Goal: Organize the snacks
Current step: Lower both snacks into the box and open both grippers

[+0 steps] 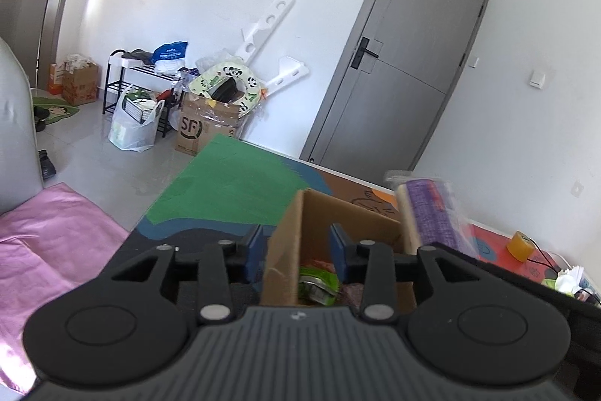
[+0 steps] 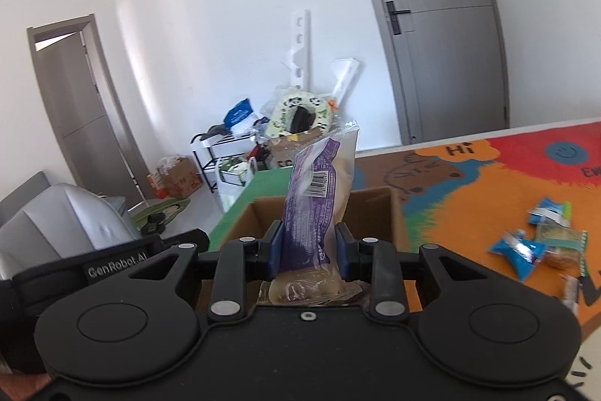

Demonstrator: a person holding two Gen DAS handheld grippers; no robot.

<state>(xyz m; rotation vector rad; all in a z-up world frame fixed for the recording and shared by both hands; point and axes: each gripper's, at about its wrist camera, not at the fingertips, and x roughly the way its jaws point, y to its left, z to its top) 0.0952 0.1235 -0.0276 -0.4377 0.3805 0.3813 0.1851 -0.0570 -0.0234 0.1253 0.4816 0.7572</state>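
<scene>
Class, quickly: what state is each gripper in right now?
Left gripper: open, straddling the cardboard box wall.
Right gripper: shut on the purple snack packet.

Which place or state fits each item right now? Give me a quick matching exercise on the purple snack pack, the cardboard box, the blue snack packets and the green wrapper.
Things:
1. purple snack pack
2. cardboard box
3. blue snack packets
4. green wrapper

Places or states:
A. lying loose on the colourful mat
B. down inside the box
C. clamped upright in the right gripper
D. open-topped, just ahead of both grippers

Pairs: 1-C, 2-D, 3-A, 4-B
</scene>
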